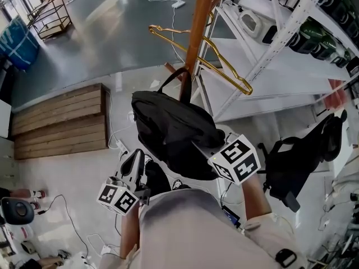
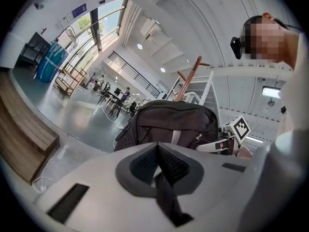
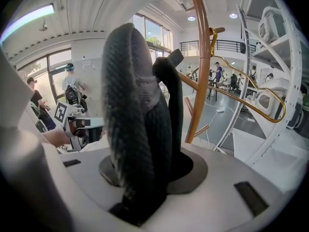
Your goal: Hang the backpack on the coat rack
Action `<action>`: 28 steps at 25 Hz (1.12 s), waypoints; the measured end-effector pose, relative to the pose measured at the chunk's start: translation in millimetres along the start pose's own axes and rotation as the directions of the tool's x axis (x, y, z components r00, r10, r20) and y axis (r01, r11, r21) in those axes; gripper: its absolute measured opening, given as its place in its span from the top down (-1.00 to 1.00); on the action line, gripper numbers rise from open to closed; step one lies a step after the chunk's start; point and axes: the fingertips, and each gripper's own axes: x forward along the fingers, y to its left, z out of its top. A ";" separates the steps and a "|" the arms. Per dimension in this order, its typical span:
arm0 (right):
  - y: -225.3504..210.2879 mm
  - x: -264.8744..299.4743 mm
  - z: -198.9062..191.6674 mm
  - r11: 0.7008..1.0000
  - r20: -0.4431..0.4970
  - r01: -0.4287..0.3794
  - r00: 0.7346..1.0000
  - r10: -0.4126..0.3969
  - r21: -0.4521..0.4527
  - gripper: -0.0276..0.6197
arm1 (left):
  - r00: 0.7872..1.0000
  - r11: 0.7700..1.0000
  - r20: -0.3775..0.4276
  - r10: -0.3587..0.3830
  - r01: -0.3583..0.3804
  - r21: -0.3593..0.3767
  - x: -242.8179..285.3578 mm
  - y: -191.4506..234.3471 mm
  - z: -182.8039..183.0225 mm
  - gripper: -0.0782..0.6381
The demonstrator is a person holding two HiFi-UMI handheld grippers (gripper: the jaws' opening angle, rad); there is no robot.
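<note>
Black backpack point(image 1: 174, 130), head view: we see it held up at the middle of the frame, against the wooden coat rack point(image 1: 197, 32), whose pole runs to the upper edge. Its top loop lies beside the pole, and we cannot tell whether it is hooked.
Head view, hanger point(image 1: 224, 72): gold wire, on the rack at upper middle.
Head view, left gripper point(image 1: 134, 160): lower left, at the backpack's lower edge.
Head view, right gripper point(image 1: 208, 150): right of middle, its jaws tucked under the backpack.
Head view, shelving point(image 1: 280, 38): white, upper right.
Head view, platform point(image 1: 61, 122): wooden planks on the floor at the left.
Left gripper view: we see the jaws pressed narrow on a thin strap point(image 2: 166, 202) that runs to the lower edge. The backpack fills the middle beyond, with the rack's top above it.
Right gripper view: we see the jaws partway apart, clamped on a thick padded strap point(image 3: 133, 105) that rises up the middle. The rack's pole stands just right of it, and the hanger is further right.
</note>
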 end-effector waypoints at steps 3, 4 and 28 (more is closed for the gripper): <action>-0.8 5.6 4.4 1.000 0.001 -0.009 1.000 0.009 -0.002 0.46 | 1.000 1.000 -0.008 0.015 -0.015 -0.006 2.0 3.9 2.4 0.76; -2.0 7.4 5.5 1.000 0.002 -0.011 1.000 0.011 -0.001 0.46 | 1.000 1.000 -0.009 0.018 -0.018 -0.008 2.9 4.9 2.4 0.76; -35.5 38.0 5.6 0.998 -0.015 -0.020 1.000 0.021 0.063 0.46 | 0.997 0.998 -0.062 0.053 -0.055 -0.020 21.2 27.3 -1.0 0.76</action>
